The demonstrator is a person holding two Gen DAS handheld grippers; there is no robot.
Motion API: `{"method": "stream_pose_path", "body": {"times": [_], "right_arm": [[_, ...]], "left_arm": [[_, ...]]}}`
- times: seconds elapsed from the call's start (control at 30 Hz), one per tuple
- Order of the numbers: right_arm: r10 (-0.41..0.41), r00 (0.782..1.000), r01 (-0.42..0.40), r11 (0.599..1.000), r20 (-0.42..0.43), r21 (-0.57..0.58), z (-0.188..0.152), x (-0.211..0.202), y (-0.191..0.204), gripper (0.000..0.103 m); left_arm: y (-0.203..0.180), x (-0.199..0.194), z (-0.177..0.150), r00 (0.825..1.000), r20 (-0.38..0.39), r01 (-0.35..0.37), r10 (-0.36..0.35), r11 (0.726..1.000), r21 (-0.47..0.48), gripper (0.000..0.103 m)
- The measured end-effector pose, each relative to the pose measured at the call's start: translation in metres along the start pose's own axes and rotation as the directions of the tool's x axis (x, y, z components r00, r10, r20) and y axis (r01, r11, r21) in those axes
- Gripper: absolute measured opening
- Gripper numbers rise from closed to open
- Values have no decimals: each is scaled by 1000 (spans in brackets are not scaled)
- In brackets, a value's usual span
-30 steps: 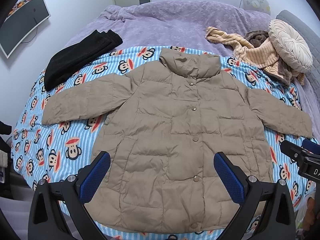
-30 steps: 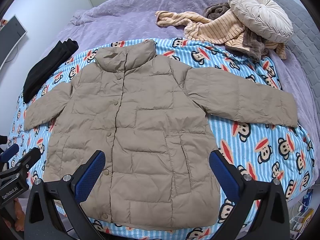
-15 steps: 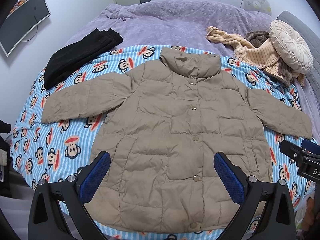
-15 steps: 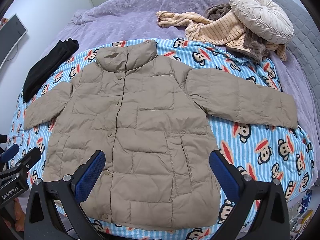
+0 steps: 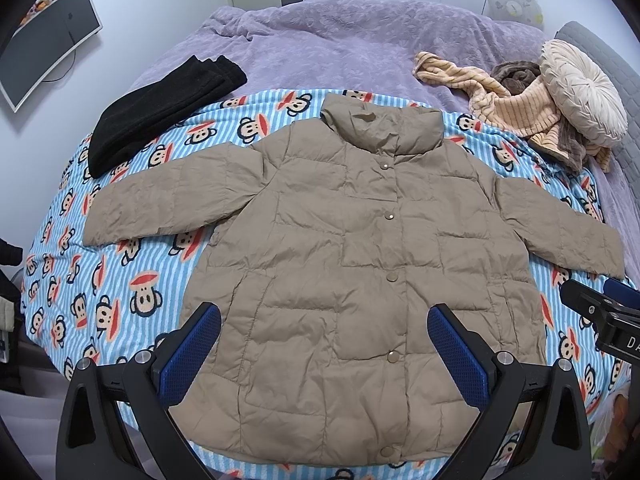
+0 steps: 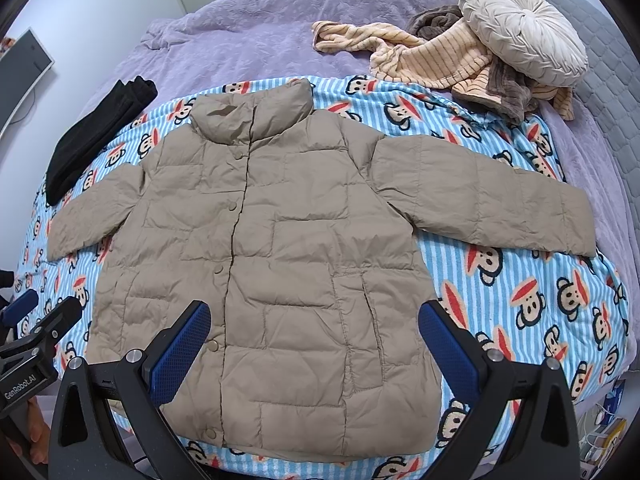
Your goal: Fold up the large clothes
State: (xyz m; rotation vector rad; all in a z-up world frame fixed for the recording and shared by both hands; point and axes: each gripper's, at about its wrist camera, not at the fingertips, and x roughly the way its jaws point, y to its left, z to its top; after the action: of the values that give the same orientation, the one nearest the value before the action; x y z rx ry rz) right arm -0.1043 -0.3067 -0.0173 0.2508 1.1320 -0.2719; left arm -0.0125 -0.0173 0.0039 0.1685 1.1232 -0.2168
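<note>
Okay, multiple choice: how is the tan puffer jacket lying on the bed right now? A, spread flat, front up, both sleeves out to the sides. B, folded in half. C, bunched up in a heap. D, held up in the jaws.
A: the tan puffer jacket lies flat with its snap buttons facing up and both sleeves extended on the monkey-print blanket.

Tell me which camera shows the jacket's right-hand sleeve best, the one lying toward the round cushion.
The right wrist view. There the sleeve lies spread in full, shoulder to cuff, well inside the frame. In the left wrist view the same sleeve sits squeezed at the picture's edge, with the right gripper just below its cuff.
</note>
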Motion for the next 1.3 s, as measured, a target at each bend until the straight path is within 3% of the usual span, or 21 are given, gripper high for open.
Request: {"method": "stream_pose_path", "body": {"times": [1.3], "right_arm": [[-2, 1000, 2, 1000, -2, 2, -1, -2, 2, 103]], "left_arm": [[-3, -1, 1, 1000, -5, 10, -10, 1000, -4, 103]]}}
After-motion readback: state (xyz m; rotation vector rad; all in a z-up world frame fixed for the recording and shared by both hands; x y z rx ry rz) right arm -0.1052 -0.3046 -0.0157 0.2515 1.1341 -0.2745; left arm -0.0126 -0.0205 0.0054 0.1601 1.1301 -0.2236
